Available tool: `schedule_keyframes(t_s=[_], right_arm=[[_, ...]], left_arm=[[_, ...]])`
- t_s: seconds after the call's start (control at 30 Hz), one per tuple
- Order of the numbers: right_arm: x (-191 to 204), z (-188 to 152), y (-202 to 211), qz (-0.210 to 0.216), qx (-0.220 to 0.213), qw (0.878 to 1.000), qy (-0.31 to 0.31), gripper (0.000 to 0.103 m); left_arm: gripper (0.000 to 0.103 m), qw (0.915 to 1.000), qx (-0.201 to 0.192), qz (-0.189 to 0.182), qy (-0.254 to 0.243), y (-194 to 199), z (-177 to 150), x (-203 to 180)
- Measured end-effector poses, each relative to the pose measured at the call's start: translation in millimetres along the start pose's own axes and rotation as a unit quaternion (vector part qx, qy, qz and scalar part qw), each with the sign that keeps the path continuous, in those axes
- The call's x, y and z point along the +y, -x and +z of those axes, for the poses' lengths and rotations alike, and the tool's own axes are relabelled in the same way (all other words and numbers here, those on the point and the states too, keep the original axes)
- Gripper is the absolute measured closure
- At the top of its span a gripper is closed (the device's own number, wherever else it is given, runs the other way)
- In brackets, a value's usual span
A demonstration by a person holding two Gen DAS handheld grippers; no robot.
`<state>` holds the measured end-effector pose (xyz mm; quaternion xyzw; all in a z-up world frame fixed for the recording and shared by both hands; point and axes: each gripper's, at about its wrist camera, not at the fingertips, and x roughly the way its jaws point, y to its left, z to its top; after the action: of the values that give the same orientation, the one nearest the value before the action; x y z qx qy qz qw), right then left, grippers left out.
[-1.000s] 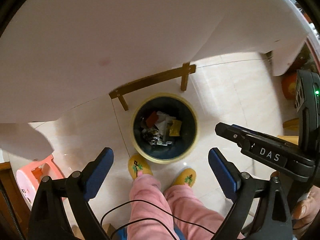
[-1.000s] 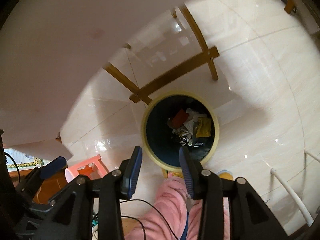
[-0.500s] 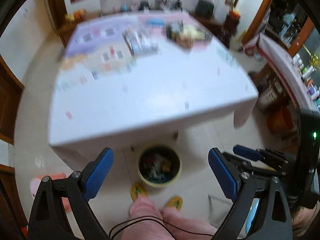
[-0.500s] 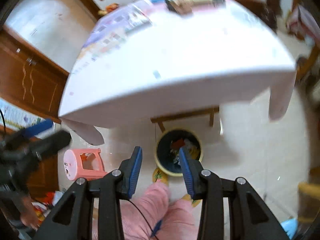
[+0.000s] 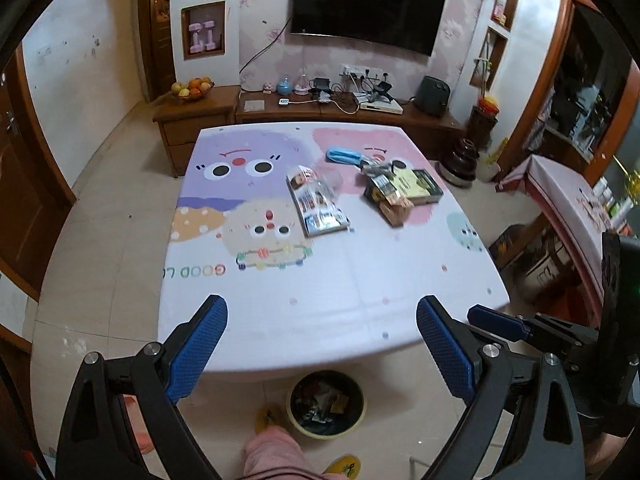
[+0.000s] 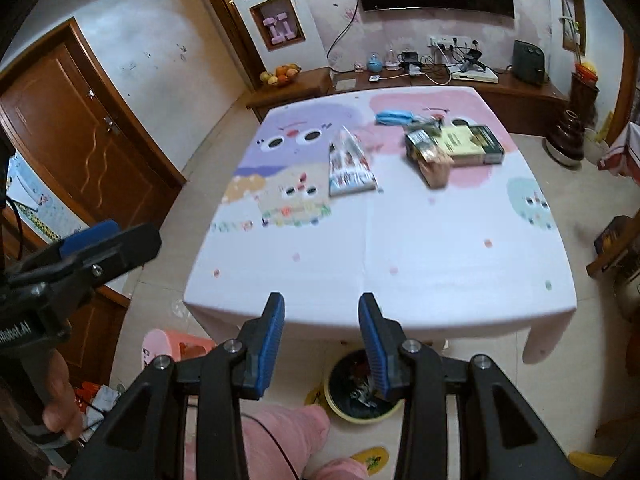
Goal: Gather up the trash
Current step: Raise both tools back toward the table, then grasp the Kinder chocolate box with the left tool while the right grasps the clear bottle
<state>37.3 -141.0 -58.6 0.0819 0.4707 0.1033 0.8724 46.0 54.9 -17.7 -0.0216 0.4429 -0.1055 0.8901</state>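
A yellow-rimmed trash bin (image 5: 326,406) holding wrappers stands on the floor under the table's near edge; it also shows in the right wrist view (image 6: 352,390). On the cartoon tablecloth (image 5: 320,280) lie a printed packet (image 5: 318,204), a blue mask (image 5: 343,156), a dark and yellow box (image 5: 416,187) and a brown packet (image 5: 396,210). The same packet (image 6: 350,162) and box (image 6: 464,145) show in the right wrist view. My left gripper (image 5: 322,354) is wide open and empty, held high before the table. My right gripper (image 6: 321,344) is open, narrower, and empty.
A pink stool (image 6: 176,346) stands on the floor at the table's left. The person's pink-trousered legs (image 6: 280,436) and yellow slippers (image 6: 370,458) are beside the bin. A TV cabinet (image 5: 340,108) with a fruit bowl lines the far wall. A wooden door (image 6: 84,140) is on the left.
Both grippers have risen and tilted up from looking down at the bin under the table to facing the tabletop and room. Their openings look the same.
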Motion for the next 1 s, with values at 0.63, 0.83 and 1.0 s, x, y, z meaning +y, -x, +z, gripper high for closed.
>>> schedule_keyframes(t_s=[0.63, 0.83, 1.0], right_arm=[[-66.1, 185.3, -196.5, -0.008, 0.086, 0.963, -0.254, 0.042], [-92.1, 203.1, -257.2, -0.023, 0.104, 0.945, -0.310, 0.042], [-106.8, 206.5, -285.6, -0.019, 0.111, 0.933, -0.341, 0.034]], left_arm=[[0.010, 0.9949, 0.074, -0.055, -0.041, -206.0, 151.6, 89.6], [0.011, 0.9924, 0.097, -0.067, -0.036, -258.2, 175.8, 106.3], [0.011, 0.9896, 0.118, -0.077, -0.030, -287.7, 182.8, 114.8]])
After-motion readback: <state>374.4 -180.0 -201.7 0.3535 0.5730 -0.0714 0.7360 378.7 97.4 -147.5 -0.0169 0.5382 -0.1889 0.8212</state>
